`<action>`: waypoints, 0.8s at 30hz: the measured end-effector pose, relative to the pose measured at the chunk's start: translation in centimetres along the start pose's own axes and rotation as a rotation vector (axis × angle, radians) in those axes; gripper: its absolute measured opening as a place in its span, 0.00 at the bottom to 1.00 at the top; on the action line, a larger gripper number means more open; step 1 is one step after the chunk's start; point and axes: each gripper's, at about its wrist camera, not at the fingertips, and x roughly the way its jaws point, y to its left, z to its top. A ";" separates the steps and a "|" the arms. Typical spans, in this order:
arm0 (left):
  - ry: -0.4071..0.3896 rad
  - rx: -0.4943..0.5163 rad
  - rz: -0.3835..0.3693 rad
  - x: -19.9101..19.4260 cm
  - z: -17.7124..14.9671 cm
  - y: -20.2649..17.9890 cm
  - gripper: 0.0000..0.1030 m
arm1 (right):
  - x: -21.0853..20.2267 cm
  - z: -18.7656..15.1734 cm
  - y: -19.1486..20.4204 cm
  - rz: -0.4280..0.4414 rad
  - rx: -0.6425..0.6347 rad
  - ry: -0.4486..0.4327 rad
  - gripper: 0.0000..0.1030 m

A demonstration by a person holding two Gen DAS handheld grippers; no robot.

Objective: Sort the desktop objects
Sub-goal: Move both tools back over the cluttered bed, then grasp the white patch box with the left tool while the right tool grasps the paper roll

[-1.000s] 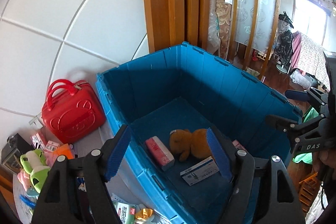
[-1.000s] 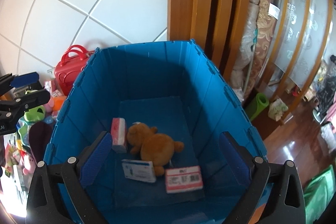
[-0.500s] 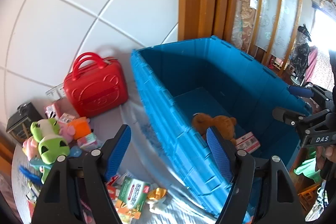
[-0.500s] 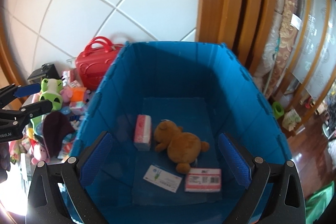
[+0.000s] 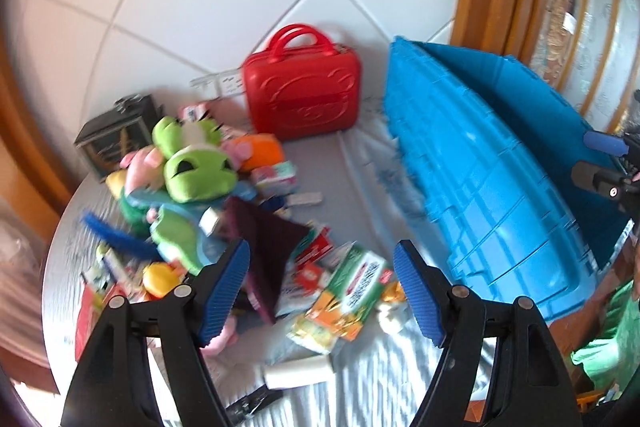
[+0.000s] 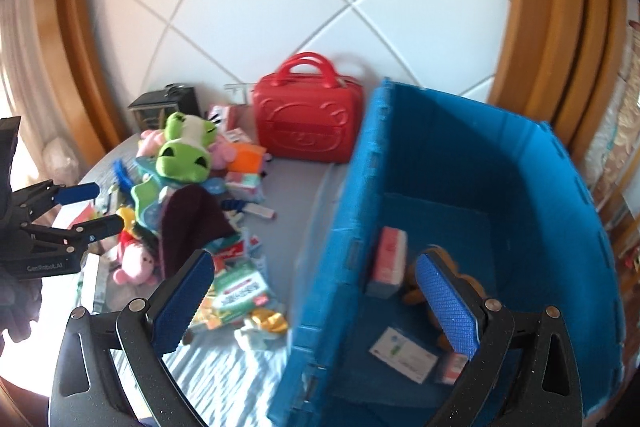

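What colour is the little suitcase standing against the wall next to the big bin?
Red. The suitcase shows best in the left wrist view.

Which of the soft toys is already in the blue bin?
The brown bear, lying on the floor of the blue bin beside a pink box. The green frog and pink plush are out in the table pile.

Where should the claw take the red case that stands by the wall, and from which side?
Probably by the handle: the red case stands upright with its twin loop handles sticking up free on top. Come from above, with the pads closing across the thin loops. The broad, smooth front looks too wide for the open left claw, and the toys crowd its left side.
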 end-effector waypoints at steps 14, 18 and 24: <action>0.183 -0.181 0.162 1.5 -11.4 14.7 0.72 | 9.8 -3.3 16.6 0.218 -0.174 0.194 0.99; 0.244 -0.224 0.178 2.6 -14.8 17.2 0.72 | 14.1 -6.4 21.3 0.254 -0.216 0.303 0.99; 0.297 -0.296 0.167 3.4 -18.9 20.5 0.72 | 18.1 -9.3 24.9 0.256 -0.241 0.426 0.98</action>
